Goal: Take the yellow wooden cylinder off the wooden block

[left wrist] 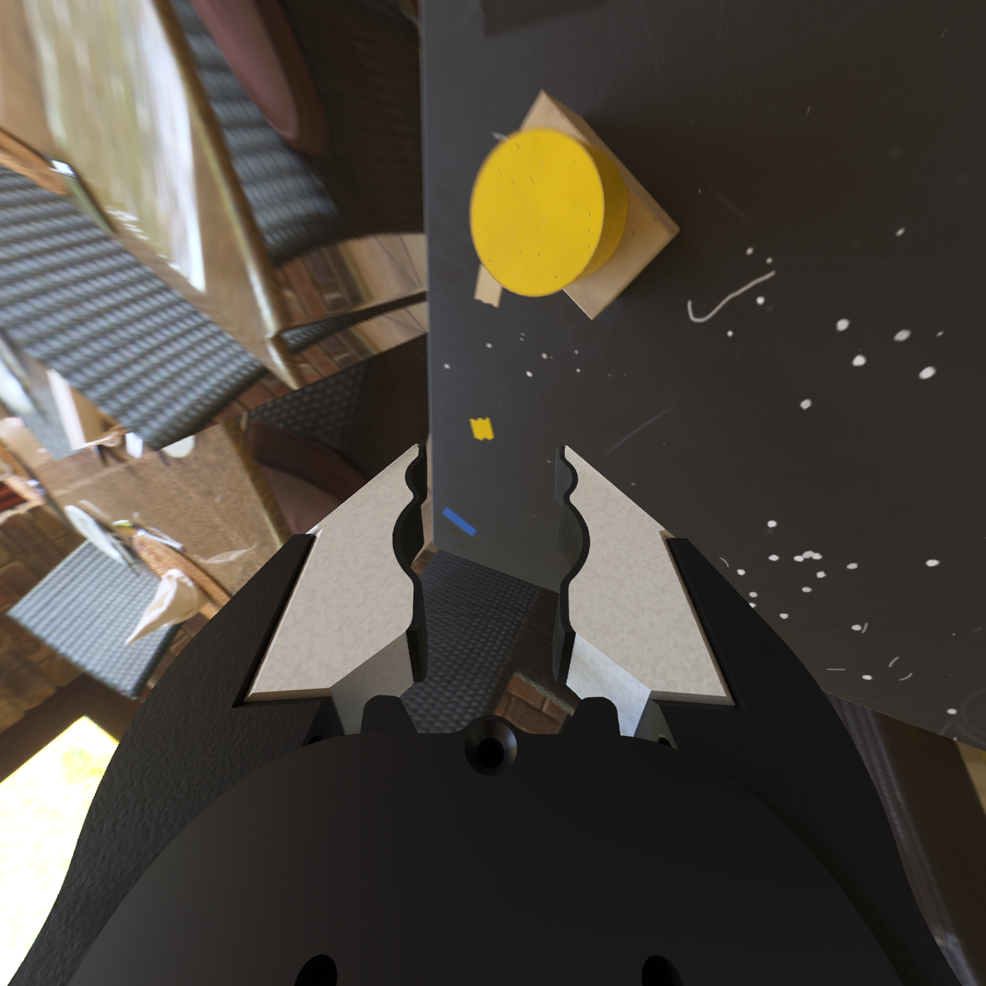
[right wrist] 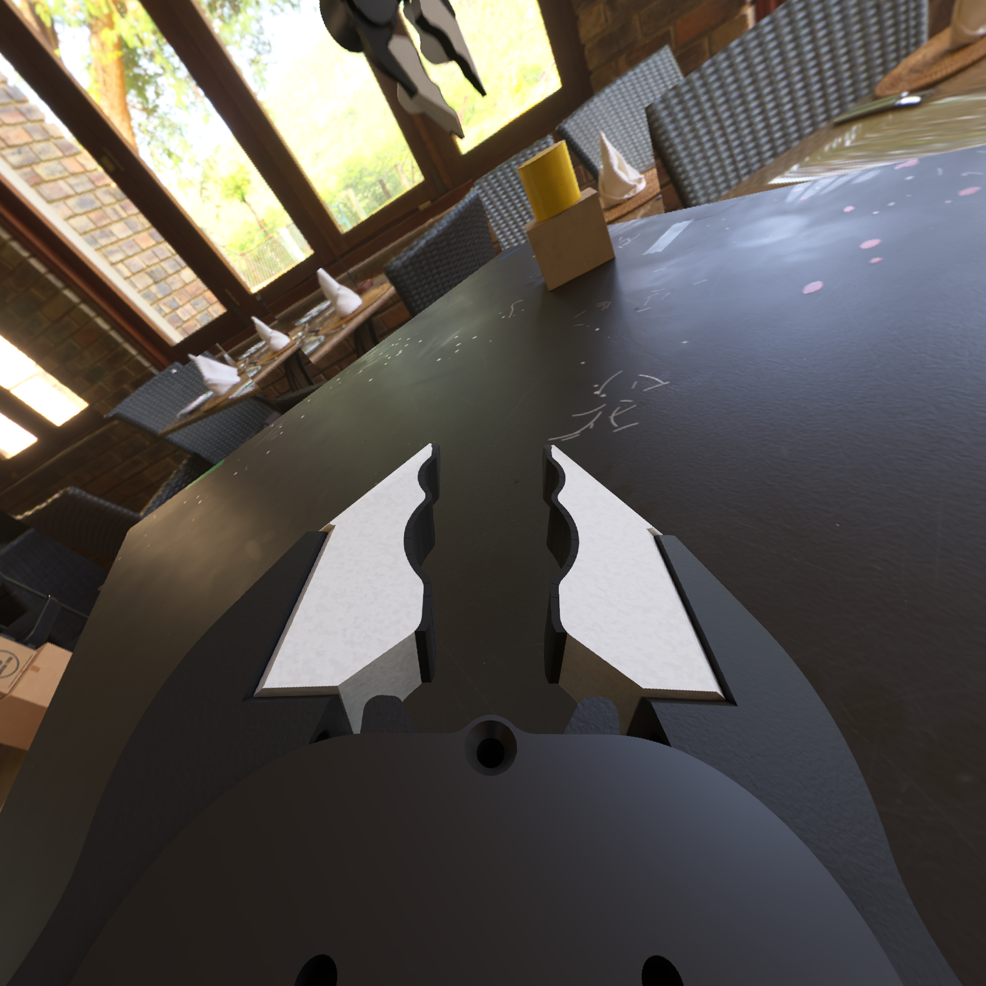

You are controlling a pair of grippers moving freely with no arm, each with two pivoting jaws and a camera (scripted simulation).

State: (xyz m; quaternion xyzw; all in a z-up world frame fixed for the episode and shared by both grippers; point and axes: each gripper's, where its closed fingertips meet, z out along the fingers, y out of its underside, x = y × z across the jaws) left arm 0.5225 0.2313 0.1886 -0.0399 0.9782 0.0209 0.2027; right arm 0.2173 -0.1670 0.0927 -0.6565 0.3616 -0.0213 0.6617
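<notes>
A yellow wooden cylinder (left wrist: 539,212) stands upright on a light wooden block (left wrist: 635,240) on a dark table. In the left wrist view I look down on them from above. My left gripper (left wrist: 492,453) is open and empty, high above the table's edge, with the cylinder ahead of its fingertips. In the right wrist view the cylinder (right wrist: 548,180) and block (right wrist: 573,246) stand far ahead near the table's far edge. My right gripper (right wrist: 491,453) is open and empty, low over the table. The left gripper (right wrist: 427,58) hangs above and to the left of the cylinder there.
The dark table (left wrist: 747,480) bears white specks and scratch marks, a small yellow mark (left wrist: 481,429) and a blue mark (left wrist: 459,521). Its edge runs close to the left of the block. Wicker chairs (right wrist: 768,122) and set dining tables (right wrist: 320,325) surround it.
</notes>
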